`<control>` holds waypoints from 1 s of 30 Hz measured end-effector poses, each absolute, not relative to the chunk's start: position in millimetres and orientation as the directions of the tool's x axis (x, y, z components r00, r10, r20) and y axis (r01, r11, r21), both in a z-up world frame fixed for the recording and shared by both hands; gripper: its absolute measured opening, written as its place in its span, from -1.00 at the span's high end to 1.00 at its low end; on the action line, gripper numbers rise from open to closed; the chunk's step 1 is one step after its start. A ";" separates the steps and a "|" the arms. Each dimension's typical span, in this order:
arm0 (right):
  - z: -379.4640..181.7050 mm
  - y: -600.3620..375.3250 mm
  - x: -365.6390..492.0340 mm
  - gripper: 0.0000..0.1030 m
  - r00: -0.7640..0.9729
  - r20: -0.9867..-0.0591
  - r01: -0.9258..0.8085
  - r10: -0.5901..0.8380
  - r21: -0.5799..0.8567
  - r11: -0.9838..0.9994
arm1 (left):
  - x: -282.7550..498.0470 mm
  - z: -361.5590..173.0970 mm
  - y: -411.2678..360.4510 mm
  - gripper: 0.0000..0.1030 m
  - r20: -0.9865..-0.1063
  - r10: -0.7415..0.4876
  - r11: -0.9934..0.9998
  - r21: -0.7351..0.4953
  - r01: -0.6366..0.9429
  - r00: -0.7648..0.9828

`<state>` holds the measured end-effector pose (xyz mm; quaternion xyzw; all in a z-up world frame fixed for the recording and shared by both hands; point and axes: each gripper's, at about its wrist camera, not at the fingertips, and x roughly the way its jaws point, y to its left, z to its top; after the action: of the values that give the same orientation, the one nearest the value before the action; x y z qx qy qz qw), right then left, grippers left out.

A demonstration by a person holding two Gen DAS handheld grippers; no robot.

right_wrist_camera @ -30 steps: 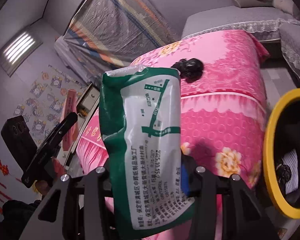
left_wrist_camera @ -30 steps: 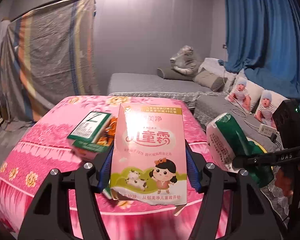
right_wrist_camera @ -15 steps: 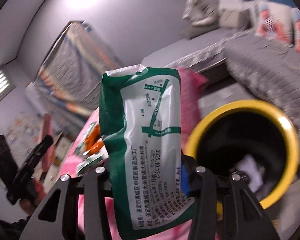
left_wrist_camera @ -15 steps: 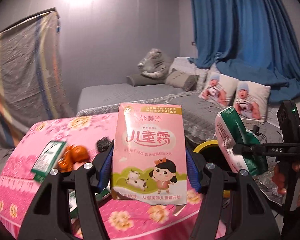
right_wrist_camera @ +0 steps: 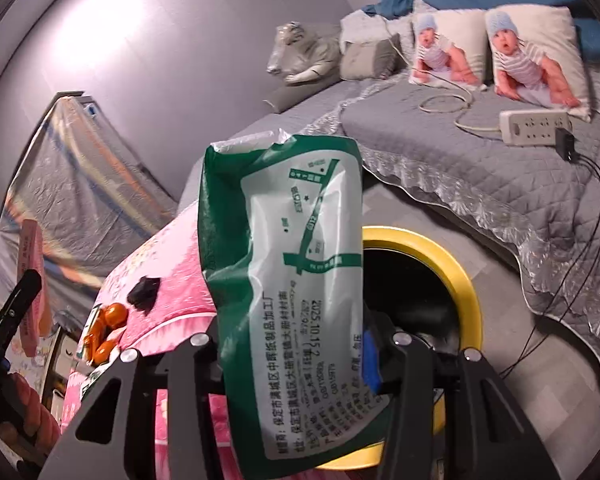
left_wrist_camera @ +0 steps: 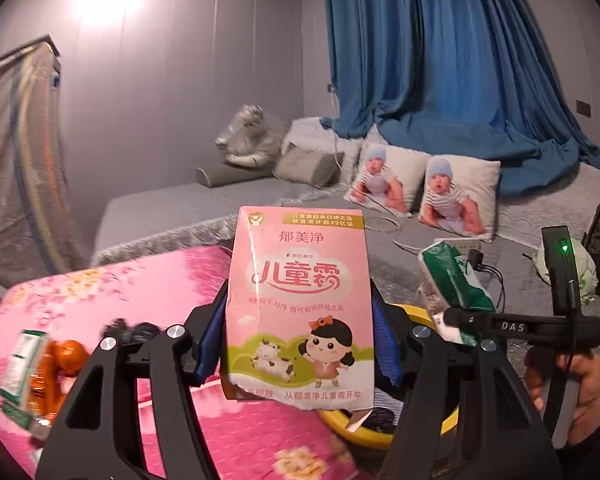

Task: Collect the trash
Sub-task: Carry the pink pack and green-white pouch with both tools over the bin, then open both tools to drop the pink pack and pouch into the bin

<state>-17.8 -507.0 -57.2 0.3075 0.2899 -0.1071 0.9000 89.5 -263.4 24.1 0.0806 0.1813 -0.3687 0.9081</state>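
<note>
Above the bin: right claw (right_wrist_camera: 296, 364) pinches green bag (right_wrist_camera: 296, 288) over yellow bin (right_wrist_camera: 460, 280); left claw (left_wrist_camera: 298, 344) pinches pink box (left_wrist_camera: 300, 304) near the rim.
Risk: box, released off-centre, may strike the rim and fall outside.
Change: both claws swung from pink table (left_wrist_camera: 140, 280) toward bin.

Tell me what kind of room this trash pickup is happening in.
Probably a home living room or bedroom: a grey quilted sofa or bed with baby-print pillows, blue curtains, and a pink floral-covered table beside a yellow-rimmed bin.
</note>
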 end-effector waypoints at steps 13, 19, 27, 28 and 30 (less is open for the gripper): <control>-97.7 -532.1 -3.6 0.15 0.750 -0.658 0.492 -0.063 0.492 0.719 | 141.0 -59.0 -347.4 -0.14 -0.593 -0.589 0.684 -0.004 0.730 0.548; -94.8 -535.2 -2.1 0.09 0.755 -0.653 0.482 -0.051 0.501 0.718 | 154.9 -75.3 -363.5 -0.16 -0.641 -0.591 0.670 -0.054 0.740 0.489; -84.8 -544.3 -21.2 -0.44 0.773 -0.622 0.526 -0.124 0.520 0.673 | 167.3 -74.0 -339.5 -0.81 -0.640 -0.594 0.707 -0.124 0.697 0.488; -83.1 -543.9 -23.9 -0.46 0.778 -0.616 0.523 -0.125 0.525 0.672 | 169.7 -71.8 -333.7 -0.81 -0.637 -0.596 0.712 -0.135 0.689 0.490; -79.5 -539.7 -29.8 -0.50 0.791 -0.601 0.506 -0.118 0.533 0.678 | 171.9 -68.7 -322.3 -0.82 -0.631 -0.595 0.716 -0.135 0.685 0.497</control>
<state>-29.8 -539.7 -79.5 0.3592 0.2699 -0.1783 0.8754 171.9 -322.3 -68.7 0.0667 0.3373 -0.3709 0.8627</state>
